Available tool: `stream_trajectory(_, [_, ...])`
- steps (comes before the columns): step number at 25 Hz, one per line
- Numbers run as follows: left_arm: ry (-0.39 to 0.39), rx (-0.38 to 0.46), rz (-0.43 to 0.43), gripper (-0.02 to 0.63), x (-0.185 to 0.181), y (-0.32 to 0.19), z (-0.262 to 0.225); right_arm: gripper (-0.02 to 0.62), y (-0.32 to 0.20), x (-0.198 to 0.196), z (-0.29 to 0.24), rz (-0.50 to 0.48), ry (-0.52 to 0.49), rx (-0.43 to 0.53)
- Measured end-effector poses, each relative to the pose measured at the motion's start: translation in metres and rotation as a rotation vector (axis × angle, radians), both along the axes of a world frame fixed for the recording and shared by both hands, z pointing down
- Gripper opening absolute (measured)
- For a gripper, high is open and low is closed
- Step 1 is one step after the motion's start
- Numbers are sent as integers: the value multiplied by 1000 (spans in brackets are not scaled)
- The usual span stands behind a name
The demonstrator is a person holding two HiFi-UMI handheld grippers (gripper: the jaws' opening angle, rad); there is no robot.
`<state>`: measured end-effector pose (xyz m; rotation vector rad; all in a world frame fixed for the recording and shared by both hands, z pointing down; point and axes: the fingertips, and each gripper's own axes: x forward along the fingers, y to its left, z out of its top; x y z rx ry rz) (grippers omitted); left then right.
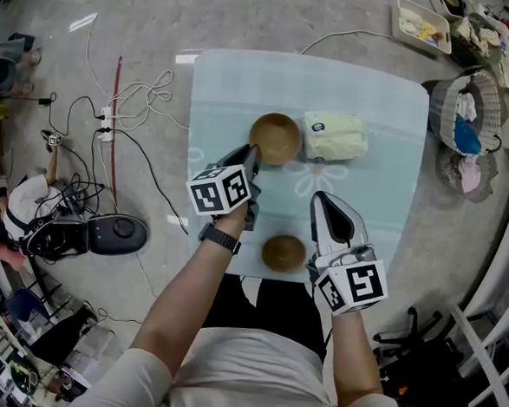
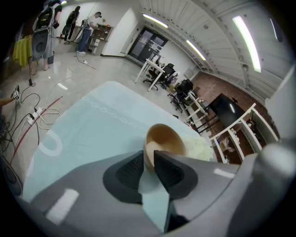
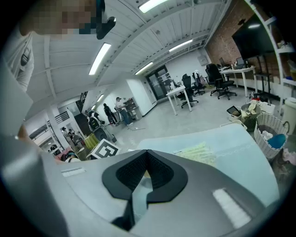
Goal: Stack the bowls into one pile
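Right now the left gripper (image 1: 252, 157) has its jaws pinched on the near rim of the far bowl (image 1: 276, 137), with the thin wooden wall caught between the pads (the left gripper view shows only a shallow bite). The near bowl (image 1: 283, 252) sits well apart from it at the near edge of the table (image 1: 228, 83). The right gripper (image 1: 318, 199) hovers just beyond that bowl and to its right, jaws pressed together on nothing. The weak point, I judge, is the one-sided grip. Carried by a single rim, the far bowl could swing, slip free, or knock the pale yellow packet (image 1: 335, 136) just beside it on the right. Set down off-centre, it could also push the near bowl off the table edge.
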<state>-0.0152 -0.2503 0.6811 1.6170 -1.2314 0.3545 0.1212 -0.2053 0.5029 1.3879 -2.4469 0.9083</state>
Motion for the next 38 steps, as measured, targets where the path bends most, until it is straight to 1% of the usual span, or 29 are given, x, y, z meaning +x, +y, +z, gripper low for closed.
stream_trajectory(4, [-6,-12,-11,41,-2,0,2,11,3,2,1,6,-3,-5])
stream_trajectory(6, [-10,-20,-14,28,-3,-1,3,11,4,3,1,9,-6,-4])
stream_trajectory(7, [-11,-25,-12,18,-4,0,3,11,5,3,1,10,-6,-4])
stream_trajectory(11, [-9,-45,1,18,-3,7,3,11,9,4,-2,15,-8,3])
stream_trajectory(19, [-11,-26,33,18,0,21,-16,11,25,3,-9,45,-23,16])
stream_trajectory(22, [-9,-15,60,18,3,34,-26,11,36,3,-12,70,-42,16])
stream_trajectory(28, [7,-12,111,18,4,68,-44,11,58,-5,-32,86,-32,44])
stream_trajectory(38, [31,-29,223,18,16,136,-72,11,107,-1,-49,161,-38,64])
